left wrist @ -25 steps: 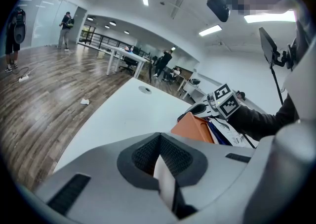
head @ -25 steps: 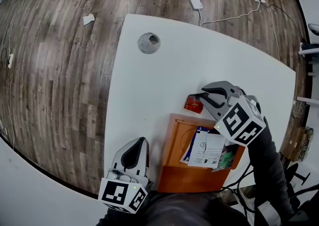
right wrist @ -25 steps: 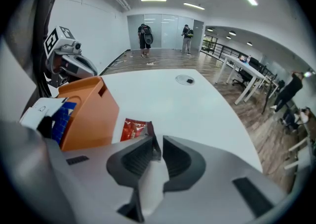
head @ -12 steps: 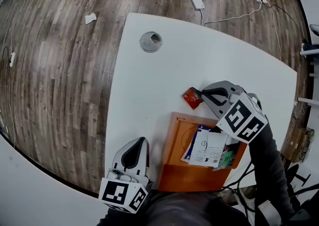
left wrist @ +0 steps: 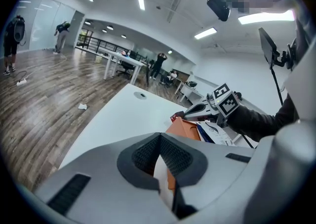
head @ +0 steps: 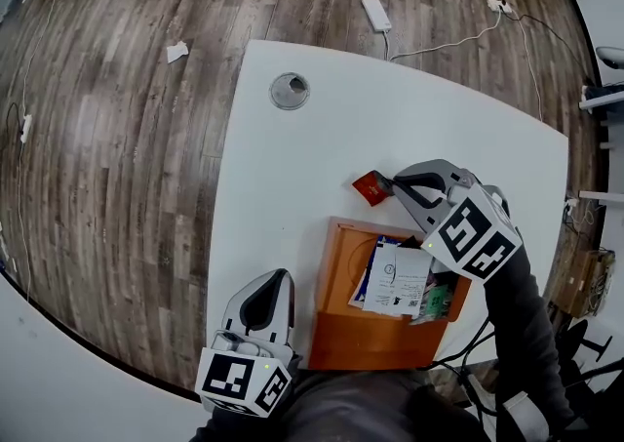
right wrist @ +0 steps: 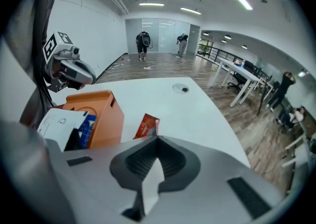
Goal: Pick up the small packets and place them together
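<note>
Right gripper (head: 394, 180) jaws have just been closing and now pinch the corner of a flat, glossy red packet (head: 368, 186) at their tip. Left gripper (head: 281, 276) closed tight, empty.

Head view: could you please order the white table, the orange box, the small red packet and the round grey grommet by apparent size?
1. white table
2. orange box
3. small red packet and round grey grommet: alike, unranked

Grey left tool (head: 277, 276), right tool (head: 391, 181), black-white marker cubes (head: 242, 383), dark sleeve (head: 518, 305)

White table (head: 292, 186), wooden floor (head: 117, 138)
</note>
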The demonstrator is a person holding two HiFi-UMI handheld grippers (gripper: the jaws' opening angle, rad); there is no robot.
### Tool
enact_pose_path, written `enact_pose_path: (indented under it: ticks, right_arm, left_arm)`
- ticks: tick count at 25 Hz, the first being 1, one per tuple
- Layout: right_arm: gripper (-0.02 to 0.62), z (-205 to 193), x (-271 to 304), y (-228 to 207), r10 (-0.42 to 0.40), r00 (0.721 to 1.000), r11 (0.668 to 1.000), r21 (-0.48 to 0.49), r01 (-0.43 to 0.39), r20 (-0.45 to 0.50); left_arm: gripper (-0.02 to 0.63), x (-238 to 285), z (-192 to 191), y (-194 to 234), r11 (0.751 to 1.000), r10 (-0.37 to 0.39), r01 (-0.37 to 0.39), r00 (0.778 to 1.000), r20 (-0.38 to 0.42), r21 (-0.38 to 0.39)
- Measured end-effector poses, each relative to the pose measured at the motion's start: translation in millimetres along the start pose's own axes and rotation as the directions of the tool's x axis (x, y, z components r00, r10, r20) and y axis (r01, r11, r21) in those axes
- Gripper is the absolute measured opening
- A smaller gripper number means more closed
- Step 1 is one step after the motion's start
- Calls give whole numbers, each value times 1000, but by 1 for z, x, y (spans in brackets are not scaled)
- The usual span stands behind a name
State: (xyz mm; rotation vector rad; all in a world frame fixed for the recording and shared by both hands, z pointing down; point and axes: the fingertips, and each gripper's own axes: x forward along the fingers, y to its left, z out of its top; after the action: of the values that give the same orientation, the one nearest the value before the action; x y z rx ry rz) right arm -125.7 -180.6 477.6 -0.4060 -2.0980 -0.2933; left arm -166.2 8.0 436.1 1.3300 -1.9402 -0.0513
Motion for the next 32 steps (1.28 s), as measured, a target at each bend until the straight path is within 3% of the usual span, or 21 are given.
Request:
enact_pose_path:
  ticks: [16,24,32]
  right_arm:
    - [8,36,-93,16,-218,974,976,13,218,55]
    - [8,55,-145,55,-330,941,944,22,329,70]
    - [8,66,-174,104,-399,912,917,50,396,90]
  left_arm:
    - [0,-35,26,-50,979,-168,158,983,79,127]
    - [0,-70,28,-75,947,-278,253,954,110,200]
    - [0,-99,24,-102,894,-383,337,916,117,295]
